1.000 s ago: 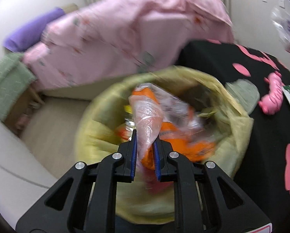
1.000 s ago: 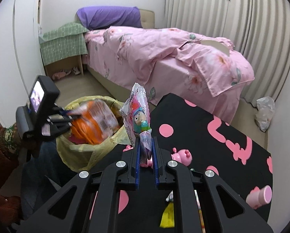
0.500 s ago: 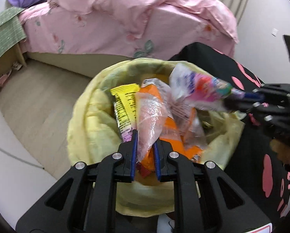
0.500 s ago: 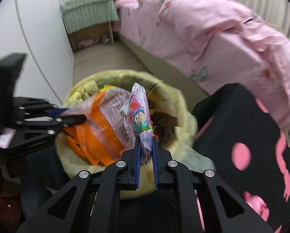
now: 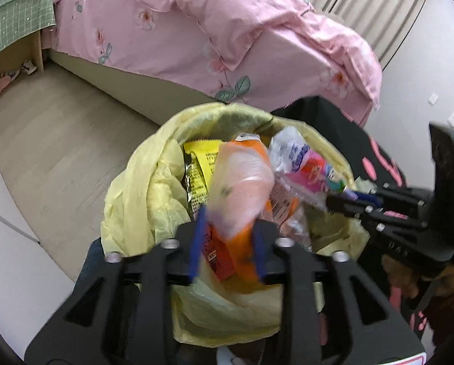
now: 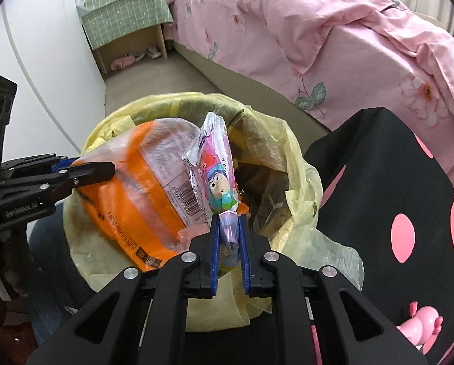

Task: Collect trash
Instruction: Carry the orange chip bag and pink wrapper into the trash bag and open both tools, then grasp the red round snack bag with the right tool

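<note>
Now both my tongs are opening over the bin (image 6: 300, 176): left tongs (image 5: 227, 243) release the orange bag (image 6: 126, 200), right tongs (image 6: 229, 243) the pink wrapper (image 6: 216, 164); a toy pig (image 6: 421, 328) remains on the table (image 6: 379, 182).

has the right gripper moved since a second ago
Yes. The right gripper came off the black table toward and down over the yellow bin bag; its fingers are opening around the cartoon wrapper.

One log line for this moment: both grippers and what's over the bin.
left gripper: opening, orange bag between jaws | right gripper: opening, cartoon wrapper between jaws | both above yellow-lined bin
</note>
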Tool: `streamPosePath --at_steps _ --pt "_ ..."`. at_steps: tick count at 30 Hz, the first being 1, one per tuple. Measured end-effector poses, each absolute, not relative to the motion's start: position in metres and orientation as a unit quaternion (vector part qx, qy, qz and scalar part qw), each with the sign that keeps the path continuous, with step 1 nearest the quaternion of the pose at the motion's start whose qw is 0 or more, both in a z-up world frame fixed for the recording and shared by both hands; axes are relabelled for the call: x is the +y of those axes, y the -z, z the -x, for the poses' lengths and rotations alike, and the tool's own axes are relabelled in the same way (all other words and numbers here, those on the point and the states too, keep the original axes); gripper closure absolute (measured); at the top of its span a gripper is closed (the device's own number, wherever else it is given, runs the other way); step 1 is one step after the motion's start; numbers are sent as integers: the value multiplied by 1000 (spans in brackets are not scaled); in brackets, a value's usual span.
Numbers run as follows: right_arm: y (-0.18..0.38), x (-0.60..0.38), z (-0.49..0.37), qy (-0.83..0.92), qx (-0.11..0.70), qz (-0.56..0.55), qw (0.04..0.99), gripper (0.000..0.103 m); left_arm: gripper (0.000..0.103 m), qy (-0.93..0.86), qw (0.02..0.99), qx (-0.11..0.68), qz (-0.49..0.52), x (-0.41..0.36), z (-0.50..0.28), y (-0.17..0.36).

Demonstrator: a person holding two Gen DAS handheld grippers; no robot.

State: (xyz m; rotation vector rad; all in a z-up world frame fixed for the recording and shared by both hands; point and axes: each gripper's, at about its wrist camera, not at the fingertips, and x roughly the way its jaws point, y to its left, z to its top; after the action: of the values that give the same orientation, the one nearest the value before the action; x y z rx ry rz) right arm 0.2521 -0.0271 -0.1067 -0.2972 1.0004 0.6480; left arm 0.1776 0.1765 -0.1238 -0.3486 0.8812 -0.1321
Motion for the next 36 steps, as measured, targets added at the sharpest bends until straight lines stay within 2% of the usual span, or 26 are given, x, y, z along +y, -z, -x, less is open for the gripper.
streamPosePath --at_steps 2,6,10,17,26,36 --pt "104 -31 -250 -316 468 129 815 66 61 65 892 412 171 178 -172 116" --pt "94 -35 -241 -322 450 123 824 65 53 35 904 396 156 178 -167 101" --pt "79 -51 -232 -318 427 106 840 64 51 -1 916 375 145 177 -156 83" --pt "42 -106 -200 -325 377 74 864 50 50 22 926 345 148 156 -142 61" --pt "15 -210 -163 -265 339 41 902 50 50 60 923 357 130 112 -142 57" --pt "18 -331 -100 -143 327 22 934 50 50 224 907 351 63 1 -136 49"
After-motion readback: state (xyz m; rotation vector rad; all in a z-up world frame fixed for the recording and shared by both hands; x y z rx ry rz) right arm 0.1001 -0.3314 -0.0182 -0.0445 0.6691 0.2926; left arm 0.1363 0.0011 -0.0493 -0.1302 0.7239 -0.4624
